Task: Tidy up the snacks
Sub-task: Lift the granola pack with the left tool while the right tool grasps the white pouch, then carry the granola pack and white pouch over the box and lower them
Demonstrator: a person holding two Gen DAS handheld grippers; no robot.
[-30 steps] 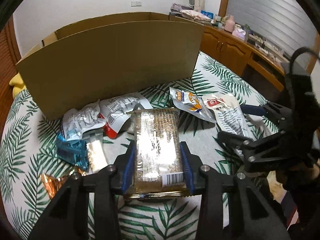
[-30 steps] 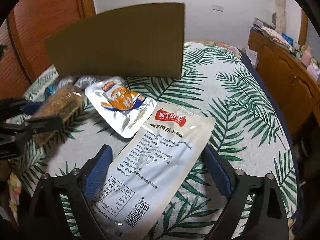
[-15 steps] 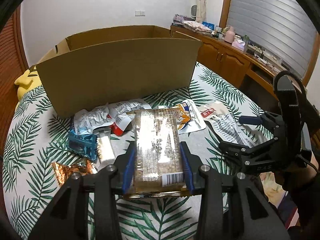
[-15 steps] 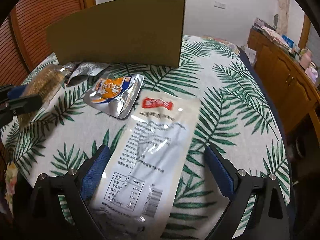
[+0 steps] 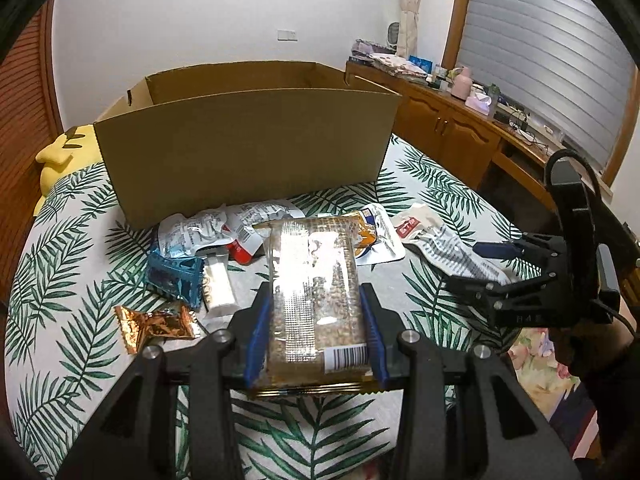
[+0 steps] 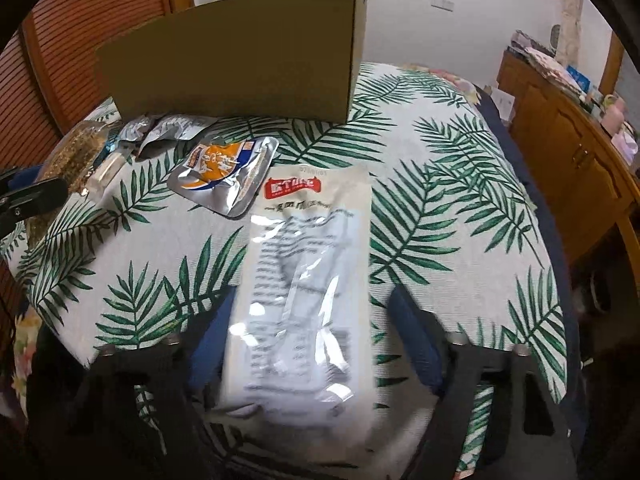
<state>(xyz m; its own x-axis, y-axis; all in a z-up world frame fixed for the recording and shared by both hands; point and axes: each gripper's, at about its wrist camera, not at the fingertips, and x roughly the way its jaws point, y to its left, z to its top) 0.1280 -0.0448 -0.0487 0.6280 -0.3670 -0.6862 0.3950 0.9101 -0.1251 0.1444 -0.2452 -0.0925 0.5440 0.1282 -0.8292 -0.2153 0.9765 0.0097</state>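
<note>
Left claw [image 5: 316, 316] clamping cereal bar [image 5: 316, 292]; blurred right claw [image 6: 316, 344] closing around pouch [image 6: 304, 288].

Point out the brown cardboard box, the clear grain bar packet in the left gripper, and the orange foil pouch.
Brown cardboard box [image 5: 248, 152]: left wrist view, on its front wall.
Clear grain bar packet [image 5: 316, 280]: left wrist view, on its middle.
Orange foil pouch [image 6: 220, 168]: right wrist view, on its printed face.

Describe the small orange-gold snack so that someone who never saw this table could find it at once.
Start from the big open cardboard box at the back of the leaf-patterned tablecloth. In front of it lies a heap of snacks; the orange-gold packet lies at the heap's near left edge, just nearer than a blue wrapper. It alone is shiny copper-orange foil, crinkled, with zigzag ends.
</note>
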